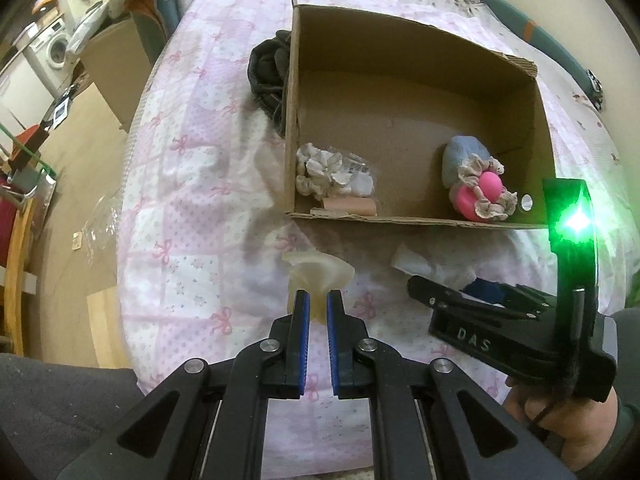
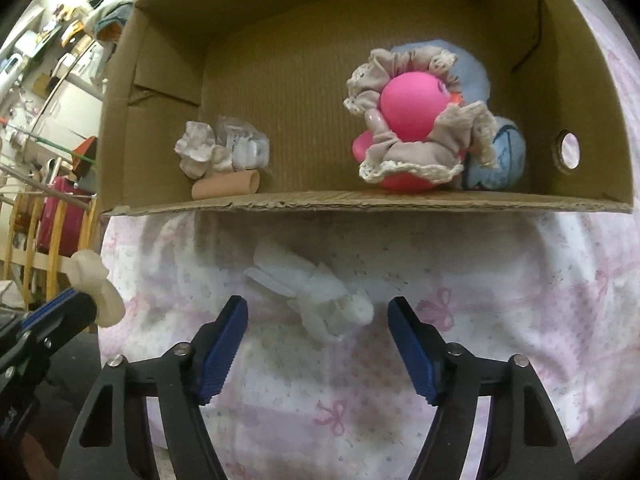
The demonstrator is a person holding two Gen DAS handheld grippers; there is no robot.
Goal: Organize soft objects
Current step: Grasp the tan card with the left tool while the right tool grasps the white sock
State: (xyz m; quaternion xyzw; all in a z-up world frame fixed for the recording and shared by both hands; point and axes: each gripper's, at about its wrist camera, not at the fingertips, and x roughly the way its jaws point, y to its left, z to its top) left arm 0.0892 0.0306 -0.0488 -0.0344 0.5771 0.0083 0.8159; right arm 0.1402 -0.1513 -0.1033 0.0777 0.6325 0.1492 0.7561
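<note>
Work surface: a bed covered by a quilt (image 1: 192,184) in pale pink and white patchwork with pink bows. On it stands an open cardboard box (image 1: 416,92), its near rim facing the grippers. Inside the box, at the left near corner, lie a crumpled white cloth piece (image 2: 200,150) and a small beige tube (image 2: 226,186); at the right lie a pink rubber toy (image 2: 408,108) wrapped in a lace-edged frill, against a light blue soft item (image 2: 500,156). A dark bundle of fabric (image 1: 268,68) rests on the quilt against the box's left outer wall.

Left gripper (image 1: 318,300): jaws closed tight on a soft cream-coloured object (image 1: 316,272), held above the quilt in front of the box.

Right gripper (image 2: 318,312): jaws apart, pointing steeply down at a white crumpled soft item (image 2: 320,300) that lies on the quilt just before the box's near rim; the item lies between the blue pads (image 2: 224,344), which do not press on it.

Room: to the left of the bed, a tan floor (image 1: 76,148), a washing machine (image 1: 56,46), a wooden frame (image 1: 18,264) and a red object beside it.
</note>
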